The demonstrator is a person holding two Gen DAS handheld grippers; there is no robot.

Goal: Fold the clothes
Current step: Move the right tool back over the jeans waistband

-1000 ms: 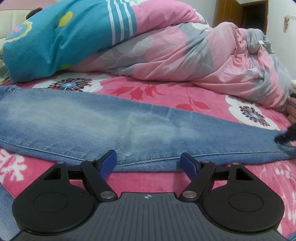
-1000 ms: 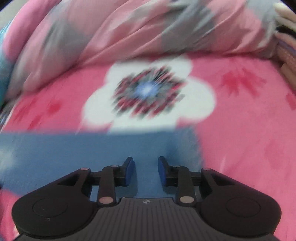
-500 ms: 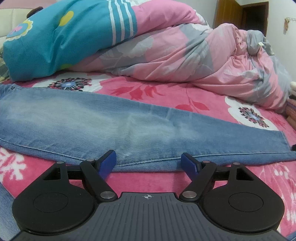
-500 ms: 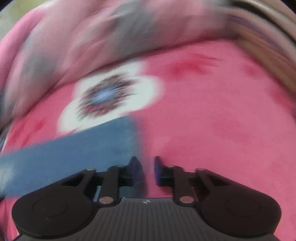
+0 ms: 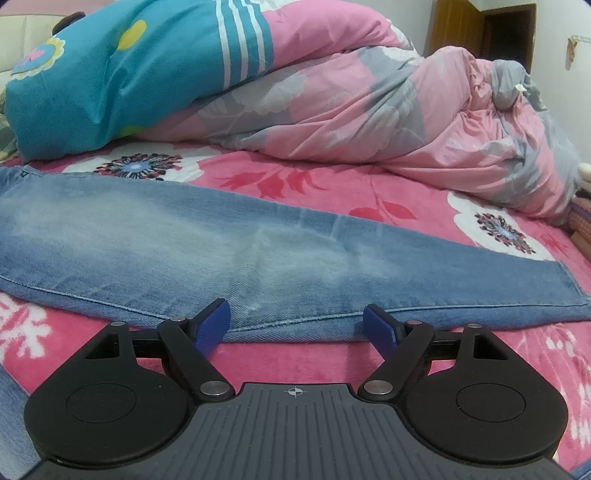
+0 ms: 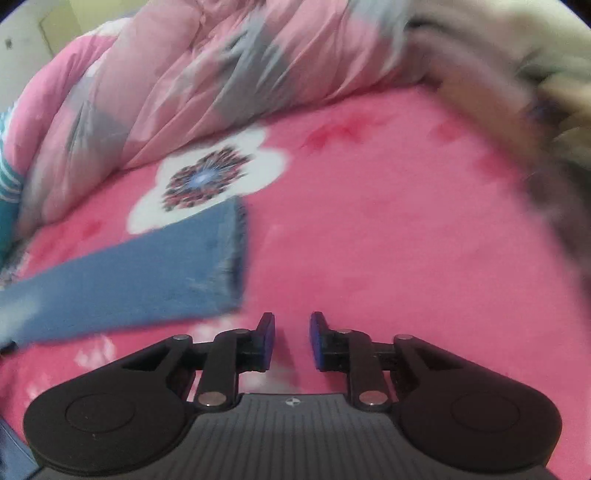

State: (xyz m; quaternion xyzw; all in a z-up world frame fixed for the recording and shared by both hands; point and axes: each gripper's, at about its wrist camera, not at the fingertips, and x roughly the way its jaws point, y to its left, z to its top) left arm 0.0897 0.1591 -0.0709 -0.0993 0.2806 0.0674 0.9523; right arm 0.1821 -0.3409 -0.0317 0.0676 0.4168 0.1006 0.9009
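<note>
Left wrist: left gripper (image 5: 296,320) spread wide beside jeans (image 5: 221,254). Right wrist: right gripper (image 6: 292,334) slightly parted, empty, over blanket (image 6: 388,240).

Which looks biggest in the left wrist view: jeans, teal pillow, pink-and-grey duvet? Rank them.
1. pink-and-grey duvet
2. jeans, close behind, nearer the camera, so unsure
3. teal pillow

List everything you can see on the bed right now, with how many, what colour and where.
jeans: one, faded blue, flat across the bed sheet, hem end to the right
bed sheet: one, pink with white flowers, under the jeans
quilt: one, pink and grey, bunched behind the jeans
pillow: one, teal, white stripes, back left
door: one, brown, far background
left gripper: open, at the jeans' near edge
right gripper: open, over bare sheet beside the hem
</note>
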